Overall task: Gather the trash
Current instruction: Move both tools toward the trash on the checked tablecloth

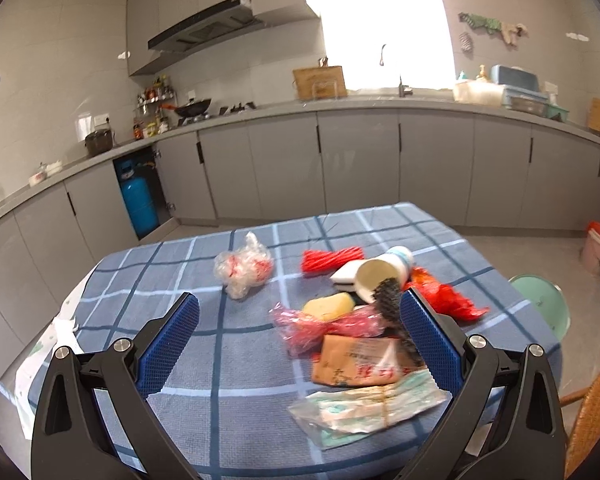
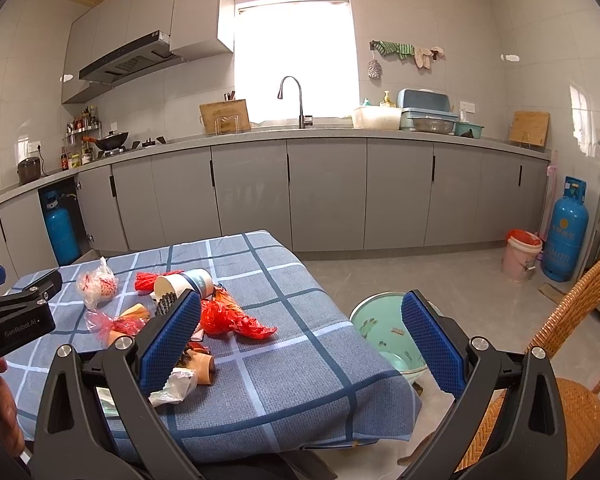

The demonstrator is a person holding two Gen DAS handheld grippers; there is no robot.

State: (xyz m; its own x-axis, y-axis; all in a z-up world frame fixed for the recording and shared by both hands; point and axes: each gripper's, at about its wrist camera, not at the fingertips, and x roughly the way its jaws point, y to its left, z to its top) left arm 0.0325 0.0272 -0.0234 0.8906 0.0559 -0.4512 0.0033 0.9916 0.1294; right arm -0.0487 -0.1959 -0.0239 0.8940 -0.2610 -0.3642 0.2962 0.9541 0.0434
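Note:
Trash lies on a table with a blue checked cloth point(image 1: 228, 352): a clear plastic bag point(image 1: 244, 270), a red net roll point(image 1: 331, 259), a tipped paper cup point(image 1: 382, 274), a yellow sponge point(image 1: 328, 307), a pink wrapper point(image 1: 320, 326), a brown packet point(image 1: 360, 362), a pale wrapper point(image 1: 364, 406) and a red bag point(image 1: 444, 298). My left gripper point(image 1: 300, 344) is open above the near pile, holding nothing. My right gripper point(image 2: 302, 344) is open over the table's right edge point(image 2: 340, 360), empty. A green bin point(image 2: 384, 332) stands on the floor beside the table.
A wicker chair point(image 2: 572, 360) stands at the right. A pink bucket point(image 2: 522, 256) and a blue gas cylinder point(image 2: 566, 232) stand by the far wall. Grey kitchen cabinets point(image 2: 324, 192) run along the back.

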